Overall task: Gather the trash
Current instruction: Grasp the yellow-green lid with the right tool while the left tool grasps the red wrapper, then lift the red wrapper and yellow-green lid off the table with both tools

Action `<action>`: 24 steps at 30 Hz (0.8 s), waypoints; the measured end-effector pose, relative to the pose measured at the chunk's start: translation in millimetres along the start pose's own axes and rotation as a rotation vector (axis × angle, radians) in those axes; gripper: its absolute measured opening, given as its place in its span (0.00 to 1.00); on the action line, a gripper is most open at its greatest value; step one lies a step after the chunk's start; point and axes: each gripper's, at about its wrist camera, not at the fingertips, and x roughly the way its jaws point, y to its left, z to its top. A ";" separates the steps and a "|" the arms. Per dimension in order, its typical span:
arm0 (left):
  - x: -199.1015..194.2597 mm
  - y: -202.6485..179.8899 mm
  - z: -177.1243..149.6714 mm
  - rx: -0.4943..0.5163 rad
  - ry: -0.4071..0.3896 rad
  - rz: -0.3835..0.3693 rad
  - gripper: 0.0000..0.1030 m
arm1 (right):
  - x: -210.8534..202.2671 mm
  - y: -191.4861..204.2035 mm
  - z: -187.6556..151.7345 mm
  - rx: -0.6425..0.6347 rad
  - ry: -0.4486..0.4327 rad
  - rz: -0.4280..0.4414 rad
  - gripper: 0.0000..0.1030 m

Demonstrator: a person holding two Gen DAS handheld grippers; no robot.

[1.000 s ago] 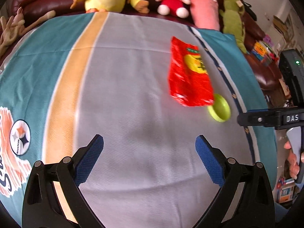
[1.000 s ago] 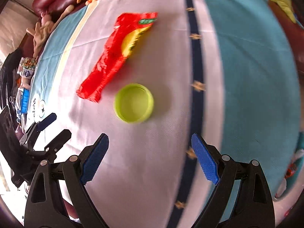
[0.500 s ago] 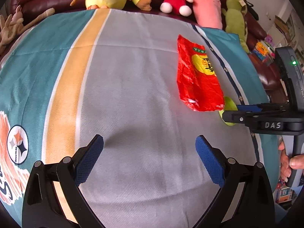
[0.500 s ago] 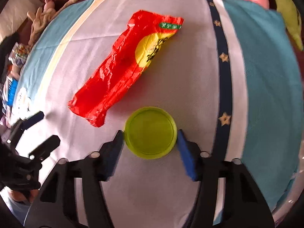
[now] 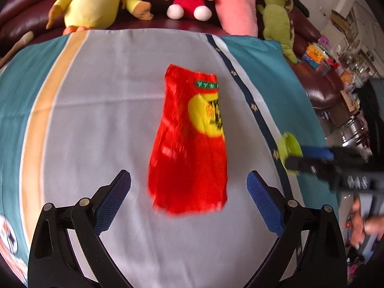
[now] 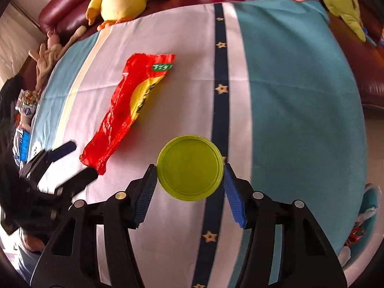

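Right gripper (image 6: pixel 190 176) pinches the green lid (image 6: pixel 189 167) by its rim just above the cloth-covered table (image 6: pixel 288 96) near the right edge, thin grip may slip; left gripper (image 5: pixel 188 190) spread wide over the red wrapper (image 5: pixel 189 141) mid-table, slick film may slide away.

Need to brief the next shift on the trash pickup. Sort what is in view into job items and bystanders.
Job items:
- red wrapper, flat on the cloth ahead of the open left gripper
- green lid, clamped in the right gripper

Bystanders:
- yellow duck plush
- red teddy
- pink plush
- green plush
- striped cloth
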 end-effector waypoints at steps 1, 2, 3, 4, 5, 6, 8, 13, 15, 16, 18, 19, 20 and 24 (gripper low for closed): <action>6.6 -2.0 6.6 -0.001 0.011 -0.005 0.95 | -0.9 -4.7 0.1 0.007 -0.001 0.009 0.52; 11.4 -3.2 10.9 0.001 0.019 -0.007 0.95 | -1.9 -9.3 -0.6 0.013 -0.001 0.015 0.52; 18.2 -5.9 16.3 0.007 0.027 -0.001 0.95 | -1.0 -13.7 -0.1 0.021 -0.001 0.025 0.52; 24.0 -8.7 19.8 0.016 0.033 0.013 0.94 | -0.4 -17.4 -0.1 0.027 0.001 0.032 0.52; 29.6 -10.6 22.7 0.024 0.040 0.026 0.94 | 0.2 -21.4 -0.4 0.033 0.002 0.038 0.52; 36.4 -12.6 25.5 0.030 0.048 0.042 0.94 | 2.0 -24.2 0.0 0.038 0.004 0.043 0.52; 44.8 -13.7 29.1 0.035 0.055 0.050 0.94 | 4.5 -29.9 0.1 0.050 0.007 0.055 0.52; 54.7 -24.4 31.0 0.087 0.042 0.096 0.94 | 5.7 -43.3 -3.7 0.066 0.014 0.082 0.52; 56.1 -27.7 31.4 0.101 0.043 0.101 0.94 | 5.2 -46.5 -5.2 0.068 0.015 0.092 0.52; 56.8 -29.6 31.2 0.109 0.039 0.104 0.93 | 4.6 -48.1 -6.4 0.070 0.014 0.096 0.52; 55.1 -32.9 28.3 0.131 0.022 0.134 0.74 | 2.6 -50.0 -8.7 0.075 0.011 0.105 0.52; 54.3 -35.0 28.1 0.142 0.017 0.151 0.68 | 1.7 -50.9 -9.4 0.076 0.009 0.109 0.52; 52.8 -36.1 28.4 0.143 0.013 0.157 0.53 | 0.2 -52.0 -10.7 0.078 0.007 0.112 0.52; 41.7 -38.0 28.6 0.111 -0.018 0.143 0.21 | -7.5 -57.2 -18.2 0.088 -0.005 0.126 0.52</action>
